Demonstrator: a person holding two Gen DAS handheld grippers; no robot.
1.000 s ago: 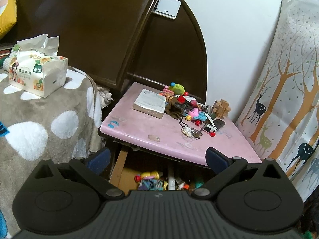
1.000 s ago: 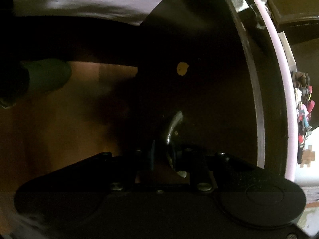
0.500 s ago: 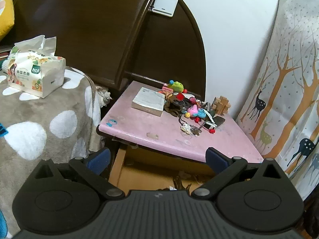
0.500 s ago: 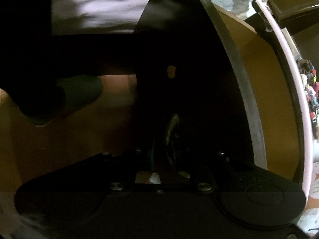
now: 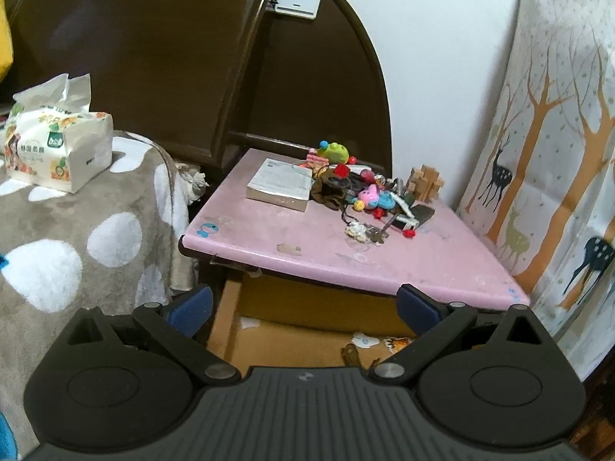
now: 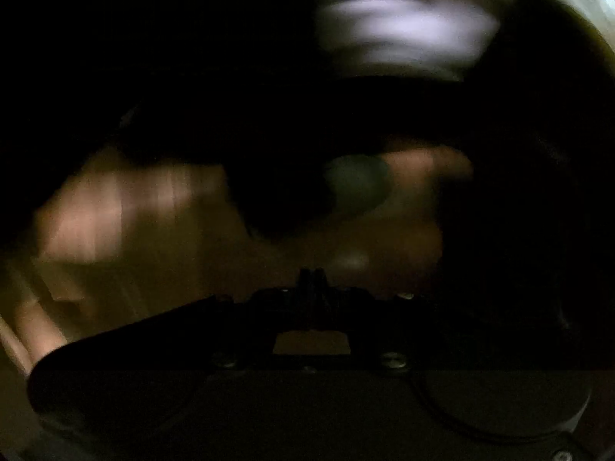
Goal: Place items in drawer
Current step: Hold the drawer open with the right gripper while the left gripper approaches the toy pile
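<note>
**A:** How do the jaws stand?

**B:** The left gripper [image 5: 303,305] has its jaws spread wide and holds nothing; its blue fingertips [image 5: 190,305] hang in the air in front of the bench [image 5: 307,238]. The right gripper [image 6: 312,278] has its jaws pressed together with nothing visible between them.

**A:** Where is the drawer?

**B:** The drawer [image 5: 300,330] is pulled open just below the bench's front edge. Its walls and floor are plain brown board, and a few small scraps lie on the floor.

**A:** What is hard to see?

**B:** The left gripper's black body cuts off the drawer's near part. The right wrist view is dark and smeared; only brown and pale blurs show.

**A:** What sits on the bench?

**B:** A smooth pink top, scuffed, with a rounded front edge. Towards its back lie a flat white book [image 5: 280,184], a tangle of small bright toys [image 5: 361,192] and keys [image 5: 374,232], and a wooden block puzzle [image 5: 424,182]. Left of the bench, a fuzzy grey blanket [image 5: 77,230] with white spots carries a soft tissue pack [image 5: 57,146].
</note>
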